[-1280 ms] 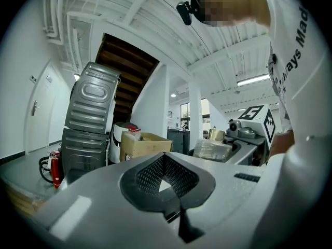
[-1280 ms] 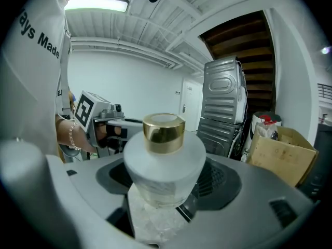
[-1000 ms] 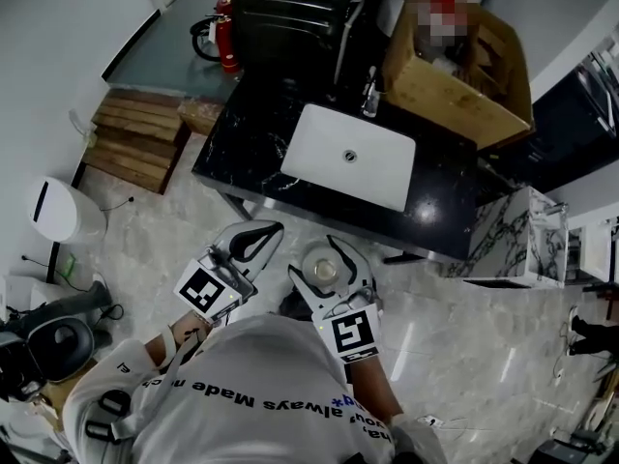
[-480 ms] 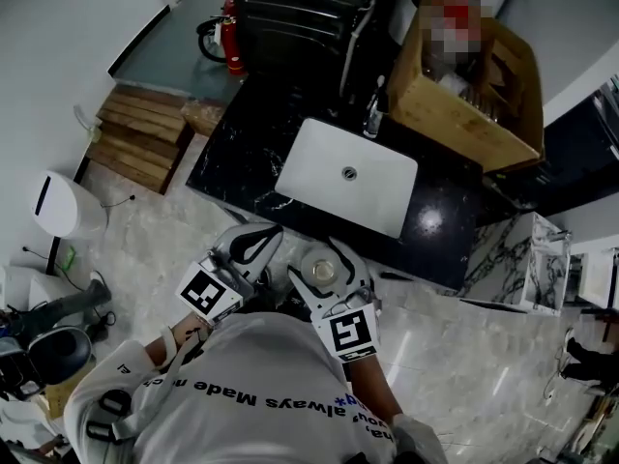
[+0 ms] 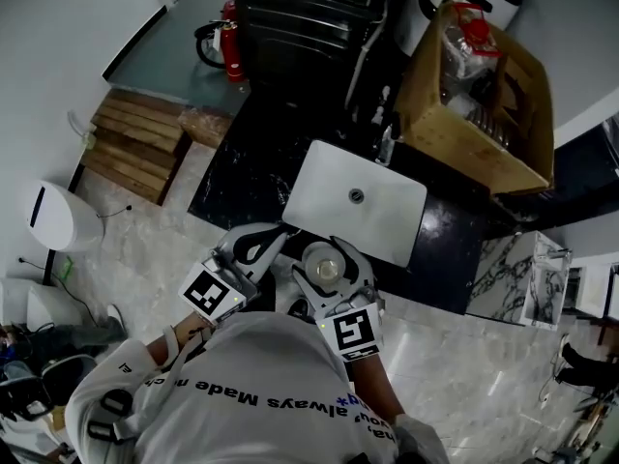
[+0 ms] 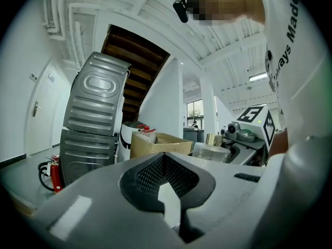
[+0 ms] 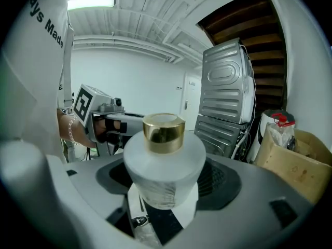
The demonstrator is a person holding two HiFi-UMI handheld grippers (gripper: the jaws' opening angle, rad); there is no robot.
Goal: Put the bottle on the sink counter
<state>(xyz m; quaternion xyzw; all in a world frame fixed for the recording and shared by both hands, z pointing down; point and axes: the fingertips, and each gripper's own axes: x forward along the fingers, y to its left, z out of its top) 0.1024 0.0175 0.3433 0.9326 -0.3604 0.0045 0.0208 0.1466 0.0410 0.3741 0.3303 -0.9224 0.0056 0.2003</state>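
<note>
A white frosted bottle with a gold cap stands upright between the jaws of my right gripper, which is shut on it. From the head view the bottle and right gripper hang over the front edge of the black marble sink counter, just in front of the white basin. My left gripper is beside it on the left, shut with nothing in it. In the left gripper view its jaws meet at the tips.
A faucet stands behind the basin. A cardboard box with bagged things sits on the counter's right end. Dark metal appliances rise behind the counter. A red fire extinguisher, wooden pallets and a white bin stand at left.
The person has stepped toward the counter. Both grippers now reach its front edge, with the bottle still held in the right one.
</note>
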